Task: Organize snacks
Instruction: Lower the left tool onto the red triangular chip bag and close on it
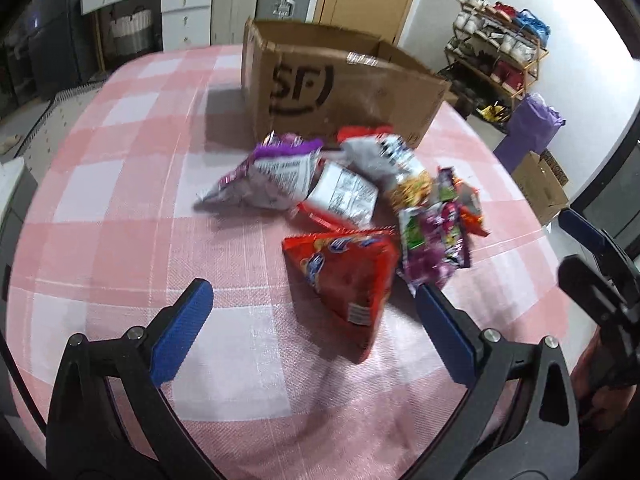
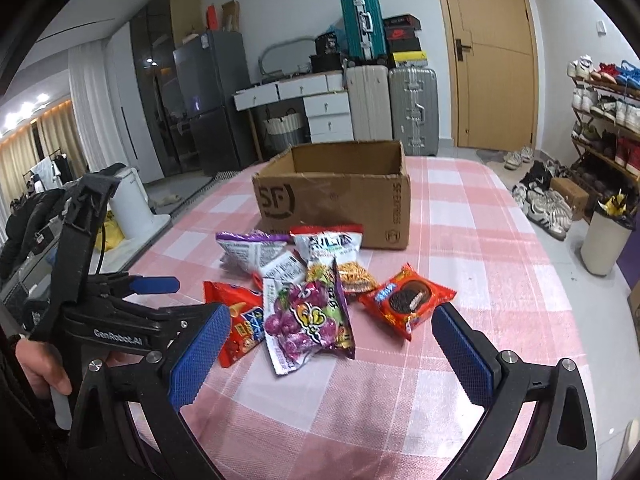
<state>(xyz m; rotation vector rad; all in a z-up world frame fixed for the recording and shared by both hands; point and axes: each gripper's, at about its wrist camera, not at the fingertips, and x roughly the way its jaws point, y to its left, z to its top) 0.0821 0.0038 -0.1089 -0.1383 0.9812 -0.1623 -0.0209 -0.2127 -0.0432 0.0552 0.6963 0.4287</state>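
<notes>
A heap of snack packets lies on the pink checked tablecloth [image 2: 472,236] in front of an open cardboard box [image 2: 332,204] [image 1: 340,88]. The heap holds a grape candy bag [image 2: 308,320] [image 1: 432,240], a red cookie packet [image 2: 408,300], a red chip bag [image 1: 348,276] [image 2: 240,320], a purple bag [image 1: 260,176] [image 2: 248,248] and a noodle snack bag [image 2: 340,252]. My left gripper [image 1: 312,287] is open just above the red chip bag's near end. Open as well, my right gripper [image 2: 330,312] hovers close over the grape candy bag, holding nothing.
The box looks empty inside from the right wrist view. Beyond the table's right edge stand a white bin [image 2: 604,240] and a shoe rack [image 2: 600,120]. Suitcases [image 2: 392,108] and a door [image 2: 492,52] are at the back. A hand [image 2: 40,368] holds the left gripper.
</notes>
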